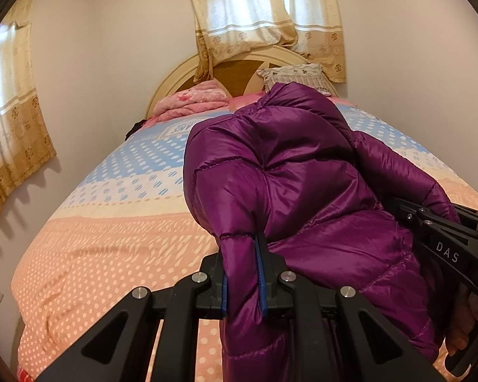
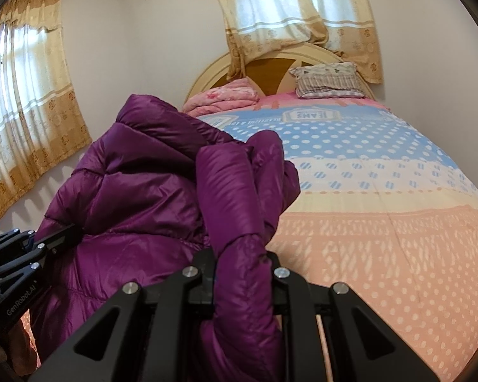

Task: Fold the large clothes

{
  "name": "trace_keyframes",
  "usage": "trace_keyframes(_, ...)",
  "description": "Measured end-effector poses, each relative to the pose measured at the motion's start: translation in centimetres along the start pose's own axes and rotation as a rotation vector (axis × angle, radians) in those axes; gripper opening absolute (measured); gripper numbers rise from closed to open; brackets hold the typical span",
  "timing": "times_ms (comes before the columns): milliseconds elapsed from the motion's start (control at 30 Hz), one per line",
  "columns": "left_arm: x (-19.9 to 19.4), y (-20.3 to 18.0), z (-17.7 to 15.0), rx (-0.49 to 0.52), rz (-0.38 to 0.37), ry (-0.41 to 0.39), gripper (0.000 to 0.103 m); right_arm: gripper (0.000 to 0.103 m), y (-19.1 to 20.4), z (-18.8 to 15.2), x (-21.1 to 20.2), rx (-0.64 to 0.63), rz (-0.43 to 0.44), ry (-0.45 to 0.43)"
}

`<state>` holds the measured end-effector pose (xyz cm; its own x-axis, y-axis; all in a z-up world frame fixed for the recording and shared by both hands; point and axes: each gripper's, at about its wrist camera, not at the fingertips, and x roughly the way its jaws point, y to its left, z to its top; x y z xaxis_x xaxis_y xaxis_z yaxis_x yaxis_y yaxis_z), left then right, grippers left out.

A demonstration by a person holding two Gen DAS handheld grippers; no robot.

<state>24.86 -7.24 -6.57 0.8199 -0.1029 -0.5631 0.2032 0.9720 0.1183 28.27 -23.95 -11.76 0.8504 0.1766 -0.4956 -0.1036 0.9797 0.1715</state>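
The purple puffer jacket [image 1: 302,191] hangs bunched in the air over the near part of the bed [image 1: 111,238], gripped at two places; the left gripper [image 1: 243,273] is clamped narrow on a quilted edge of it, blue pads pressing the fabric from both sides, and the right gripper [image 2: 243,273] is likewise pinched tight on another padded fold; each gripper shows at the edge of the other's view, so the two hold the garment side by side. As a judgement, folding has barely begun; the jacket is crumpled, no neat fold shows, and it has yet to be spread flat on the cover before sleeves and body can be turned in. The dotted bedspread below is mostly bare, so little stands in the way; at the far end a folded pink blanket [image 1: 191,102] lies left and a patterned pillow [image 2: 328,79] right, against the curved headboard [image 2: 271,67]; curtains [image 1: 12,127] hang on the left wall and behind the bed.
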Motion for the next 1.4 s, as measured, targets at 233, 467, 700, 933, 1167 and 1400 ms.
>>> trace_keyframes(233,0.5,1.9,-0.7,-0.018,0.013,0.020,0.014,0.017,1.1,-0.2,1.0,-0.020,0.024,0.024)
trace_keyframes(467,1.6,2.7,-1.0,-0.034,0.029,0.041,0.014,0.017,2.2,-0.3,1.6,-0.032,0.046,0.043)
trace_keyframes(700,3.7,3.6,-2.5,-0.053,0.032,0.082,0.014,0.017,2.2,-1.1,3.4,-0.030,0.052,0.097)
trace_keyframes(933,6.0,4.3,-4.5,-0.060,0.046,0.124,0.016,0.018,2.5,-2.8,6.0,-0.030,0.057,0.164)
trace_keyframes(1167,7.4,5.0,-5.4,-0.082,0.074,0.142,0.035,0.018,2.9,-3.0,6.6,-0.035,0.064,0.173)
trace_keyframes(1400,8.3,5.7,-6.1,-0.089,0.117,0.152,0.056,0.021,3.5,-3.5,7.2,-0.030,0.084,0.194)
